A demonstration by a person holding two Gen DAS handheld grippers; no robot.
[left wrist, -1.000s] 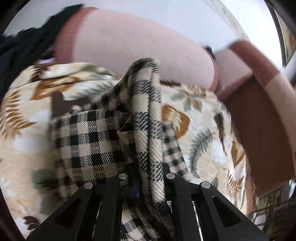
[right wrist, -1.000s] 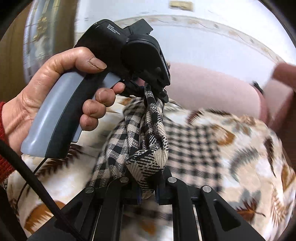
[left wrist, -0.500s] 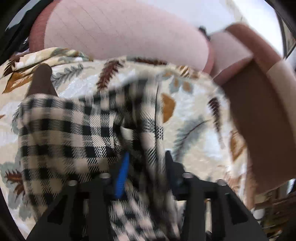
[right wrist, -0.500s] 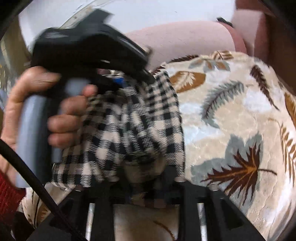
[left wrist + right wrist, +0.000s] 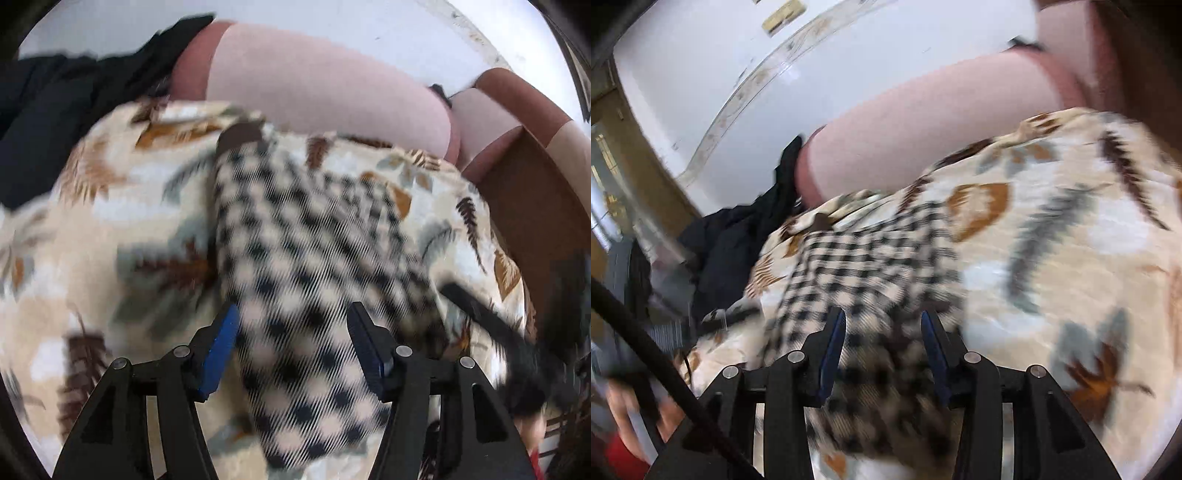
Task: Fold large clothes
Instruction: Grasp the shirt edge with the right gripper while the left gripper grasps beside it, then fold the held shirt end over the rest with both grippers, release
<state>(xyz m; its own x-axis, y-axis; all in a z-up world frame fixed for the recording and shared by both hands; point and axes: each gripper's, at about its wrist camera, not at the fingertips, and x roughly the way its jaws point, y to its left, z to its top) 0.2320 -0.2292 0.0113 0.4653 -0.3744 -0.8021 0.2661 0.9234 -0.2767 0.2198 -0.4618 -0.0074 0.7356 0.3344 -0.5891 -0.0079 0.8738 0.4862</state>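
Release step, as you have it now. Checked garment [image 5: 306, 258] lies on the leaf-print blanket [image 5: 110, 221] over the sofa seat, in front of the pink back cushion [image 5: 314, 85]; a brown trimmed edge of it points toward that cushion. Both views are blurred, so fold lines cannot be read.

Left hand-held gripper [image 5: 291, 347]: jaws opening, blue pads standing clear of the cloth, which runs between them but is not pinched. Right hand-held gripper [image 5: 882, 350]: jaws opening likewise, checked cloth bunched between the pads, no grip evident. A dark garment [image 5: 738, 236] sits heaped at the far left of the sofa, apart from the work.

Judgement: one fold has just been laid down and you are letting go. The near end looks rumpled rather than flat. Next move calls for drawing both tools back clear without dragging the fabric, then re-gripping two corners of one edge and carrying them across evenly so the layers line up.
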